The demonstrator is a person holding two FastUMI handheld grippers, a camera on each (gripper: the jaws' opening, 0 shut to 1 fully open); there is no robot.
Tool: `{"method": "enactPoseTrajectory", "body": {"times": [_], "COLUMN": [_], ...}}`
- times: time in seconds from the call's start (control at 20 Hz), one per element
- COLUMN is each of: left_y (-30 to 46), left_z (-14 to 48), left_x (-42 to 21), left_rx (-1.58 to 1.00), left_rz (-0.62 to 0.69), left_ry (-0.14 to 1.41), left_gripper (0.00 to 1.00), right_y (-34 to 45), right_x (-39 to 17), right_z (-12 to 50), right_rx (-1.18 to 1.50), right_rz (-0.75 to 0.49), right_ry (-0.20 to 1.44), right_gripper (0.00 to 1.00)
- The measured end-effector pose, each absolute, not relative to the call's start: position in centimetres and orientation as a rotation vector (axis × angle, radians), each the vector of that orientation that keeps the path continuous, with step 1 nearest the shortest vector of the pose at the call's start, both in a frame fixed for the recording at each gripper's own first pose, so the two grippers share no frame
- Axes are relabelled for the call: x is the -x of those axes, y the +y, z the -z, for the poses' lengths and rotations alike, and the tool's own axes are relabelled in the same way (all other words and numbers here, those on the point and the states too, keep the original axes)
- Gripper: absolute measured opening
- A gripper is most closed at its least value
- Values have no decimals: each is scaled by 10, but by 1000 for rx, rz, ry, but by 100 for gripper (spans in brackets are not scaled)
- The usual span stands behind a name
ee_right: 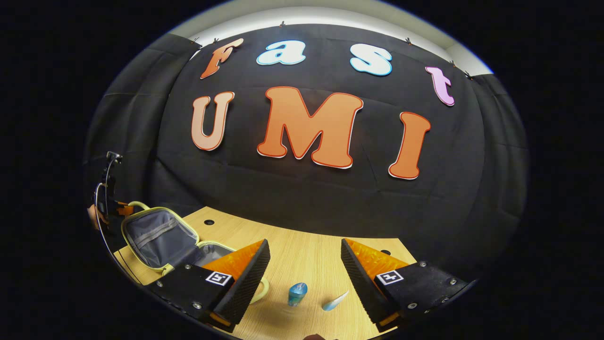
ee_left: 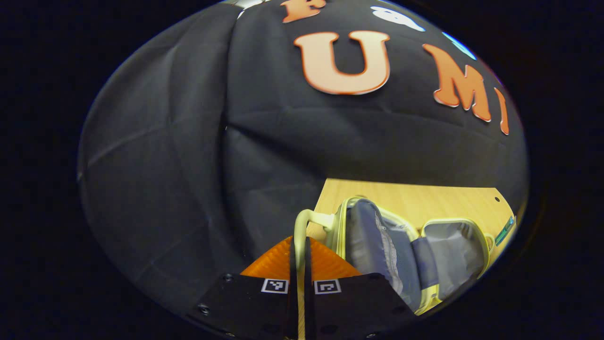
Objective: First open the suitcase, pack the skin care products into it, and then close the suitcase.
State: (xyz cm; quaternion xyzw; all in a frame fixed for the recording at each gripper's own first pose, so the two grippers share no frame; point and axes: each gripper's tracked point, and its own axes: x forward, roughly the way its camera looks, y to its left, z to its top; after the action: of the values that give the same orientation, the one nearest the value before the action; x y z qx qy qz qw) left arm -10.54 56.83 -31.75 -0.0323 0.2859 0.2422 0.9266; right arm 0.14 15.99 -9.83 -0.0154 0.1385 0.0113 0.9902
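The left gripper (ee_left: 301,264) has its 2 fingers pinched together on the pale loop handle (ee_left: 302,224) of the suitcase (ee_left: 377,245), which runs down between them. From that grip the raised lid (ee_left: 365,236) stands close to upright beside the fingers, its grey lining and zipped mesh pocket facing the open base (ee_left: 455,250), which lies flat on the wooden counter (ee_left: 424,198). A fabric strap joins the 2 halves.

In the right gripper view, the right gripper (ee_right: 305,269) hangs over the counter (ee_right: 302,250) with its fingers wide apart and nothing between them. Just beyond and below them sit 2 skin care items: a small blue bottle (ee_right: 297,293), standing upright with its cap toward the camera, and a slim pale tube (ee_right: 335,300) lying flat, its long axis running diagonally from lower left to upper right in this view. The suitcase (ee_right: 160,236) sits well to the left, lid tilted up and open toward the right gripper, with the far-off left gripper (ee_right: 113,208) at the handle behind it.

Step 1 looks done: the case is open and held open. Packing appears not yet begun, since both visible products lie on the counter and the base looks empty, though part of it is hidden. Closing remains.
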Motion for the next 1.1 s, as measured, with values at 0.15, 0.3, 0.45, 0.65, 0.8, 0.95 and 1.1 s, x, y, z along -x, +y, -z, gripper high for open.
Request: {"method": "enactPoseTrajectory", "body": {"times": [0.15,0.3,0.45,0.65,0.8,0.95,1.1], "left_y": [575,578,580,574,547,488,436], "left_z": [367,393,396,348,292,240,203], "left_x": [105,106,112,102,80,67,50], "left_rx": [158,207,188,75,-37,-96,-124], "left_rz": [-535,-564,-602,-615,-554,-477,-422], "left_ry": [668,730,747,666,556,455,375], "left_gripper": [6,6,12,22,31,49,80], "right_y": [164,167,168,164,153,139,123], "right_x": [-2,-3,-1,0,0,3,5], "right_z": [99,103,112,111,110,112,112], "right_rx": [46,57,61,31,45,62,74], "right_rz": [-32,-40,-54,-69,-54,-53,-51], "right_ry": [287,299,326,301,277,260,249], "right_gripper": [95,95,95,95,95,96,95]}}
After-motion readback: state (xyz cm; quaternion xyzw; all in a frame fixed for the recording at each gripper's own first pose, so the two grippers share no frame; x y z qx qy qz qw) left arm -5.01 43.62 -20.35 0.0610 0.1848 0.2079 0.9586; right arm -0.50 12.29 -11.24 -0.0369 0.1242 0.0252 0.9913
